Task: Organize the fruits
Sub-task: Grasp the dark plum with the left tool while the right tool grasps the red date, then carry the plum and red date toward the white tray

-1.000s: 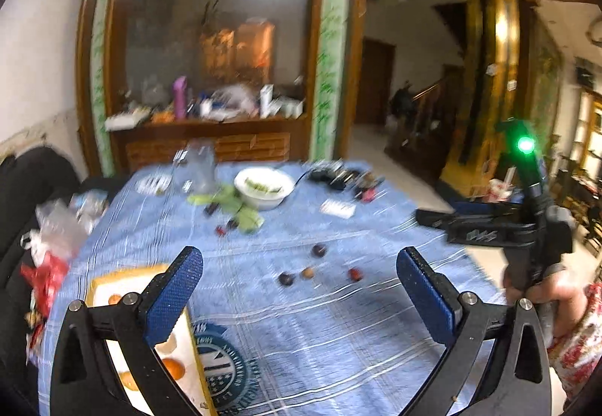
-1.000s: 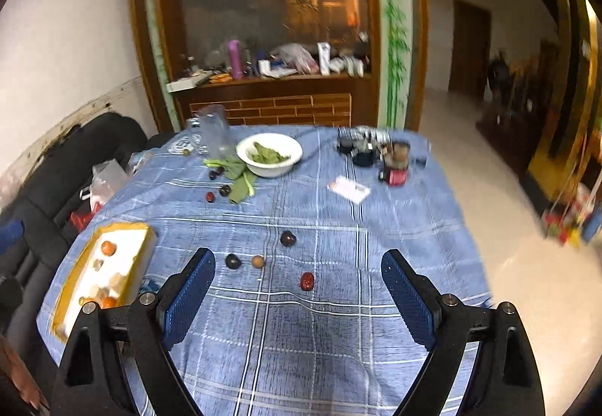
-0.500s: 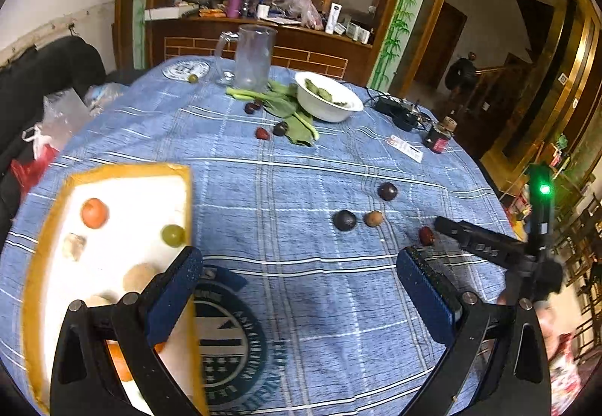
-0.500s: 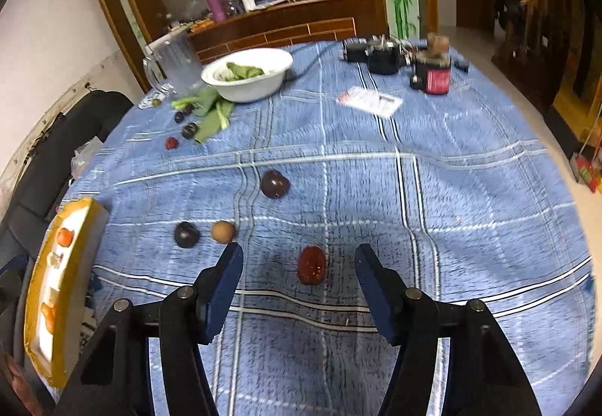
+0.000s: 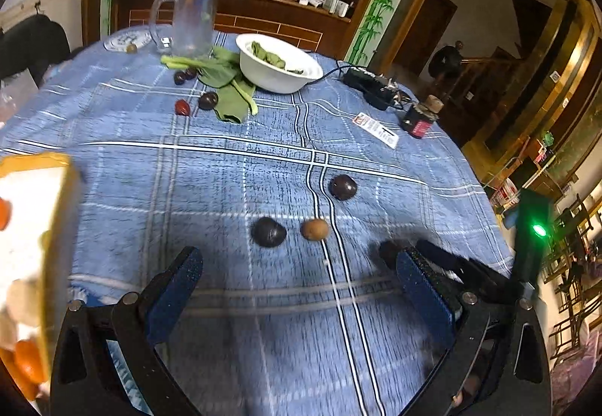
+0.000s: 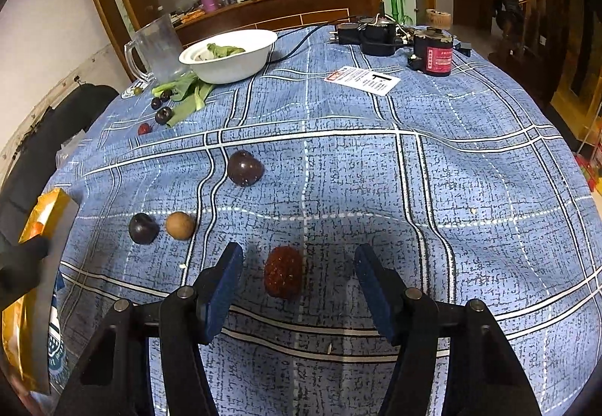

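Right tongs [image 6: 297,288]: jaws apart, straddling the red wrinkled fruit [image 6: 283,277], which lies on the blue checked cloth of the counter [image 6: 451,190]. The fruit sits closer to the left pad than to the right; neither pad touches it. Nothing is gripped.

Left tongs [image 5: 301,284]: jaws wide apart, empty, hovering above the cloth. The right tongs [image 5: 444,261] show in this view at 3 o'clock, blurred.

Other loose fruit, right wrist view: dark plum [image 6: 245,168] at 11 o'clock of the red fruit, well apart; a second dark plum [image 6: 143,228] and a tan round fruit [image 6: 180,225] at 9–10 o'clock, just beside one another. More small dark fruit lies near the greens [image 6: 184,96] by the white bowl [image 6: 229,55]. The yellow-rimmed tray [image 6: 45,213] at the far 9 o'clock edge already holds some fruit.

Judgement: the step in hand is the pickup of the red fruit, probably bound for the tray.

Notes for a clean grasp:
- Shift the tongs slightly toward 9 o'clock, so the fruit sits midway and both pads meet it together; otherwise the near pad may nudge it along the cloth.
- Bring the pads low enough to take the fruit at its widest part.
- Close gently. The skin looks wrinkled and soft; a hard squeeze may bruise it.
- Lift straight up before travelling.
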`<state>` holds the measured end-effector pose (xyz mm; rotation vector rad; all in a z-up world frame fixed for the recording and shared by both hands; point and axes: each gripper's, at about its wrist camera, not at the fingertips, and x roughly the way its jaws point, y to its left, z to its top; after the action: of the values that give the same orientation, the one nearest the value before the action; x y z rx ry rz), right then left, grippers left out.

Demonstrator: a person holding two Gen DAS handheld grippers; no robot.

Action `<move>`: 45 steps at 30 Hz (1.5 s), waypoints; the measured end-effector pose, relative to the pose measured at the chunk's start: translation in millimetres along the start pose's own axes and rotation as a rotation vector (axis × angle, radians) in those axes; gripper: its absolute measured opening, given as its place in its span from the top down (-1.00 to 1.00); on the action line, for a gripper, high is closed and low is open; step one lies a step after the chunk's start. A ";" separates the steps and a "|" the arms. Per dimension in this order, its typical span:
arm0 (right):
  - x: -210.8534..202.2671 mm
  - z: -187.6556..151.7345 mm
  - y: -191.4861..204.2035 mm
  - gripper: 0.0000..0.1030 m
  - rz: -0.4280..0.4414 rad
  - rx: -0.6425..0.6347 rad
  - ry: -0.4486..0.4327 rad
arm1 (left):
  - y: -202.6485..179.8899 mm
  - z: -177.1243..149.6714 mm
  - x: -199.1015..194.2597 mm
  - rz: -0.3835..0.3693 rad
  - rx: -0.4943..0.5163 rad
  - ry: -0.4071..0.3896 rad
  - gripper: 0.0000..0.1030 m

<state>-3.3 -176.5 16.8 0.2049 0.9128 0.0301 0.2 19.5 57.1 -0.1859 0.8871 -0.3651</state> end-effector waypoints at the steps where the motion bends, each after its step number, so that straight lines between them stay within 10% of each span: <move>1: 1.6 0.0 -0.6 -0.09 0.003 0.000 0.005 | 3.1 2.0 8.1 0.000 -0.011 -0.002 -0.99; 7: 4.0 -0.7 5.2 0.28 -0.024 -0.044 0.000 | 29.0 5.6 39.8 0.009 -0.072 0.023 -0.91; 11: 4.4 -2.4 10.5 0.27 -0.050 -0.074 -0.005 | 29.0 1.4 52.7 0.029 -0.027 0.062 -0.01; 20: 3.7 -2.8 9.3 0.27 -0.049 -0.065 -0.008 | 0.4 -9.6 58.7 0.084 0.142 0.052 -0.30; 24: 1.8 -4.3 7.8 0.38 -0.037 -0.050 -0.012 | -1.2 -11.3 57.4 0.078 0.158 0.045 0.57; 45: -3.5 -1.0 -26.4 0.58 0.153 0.148 -0.009 | 44.3 3.1 47.8 -0.128 -0.105 0.039 0.57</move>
<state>-7.8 -202.6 14.0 0.4120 0.8894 0.1031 40.5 41.9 10.9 -0.3347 0.9362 -0.4421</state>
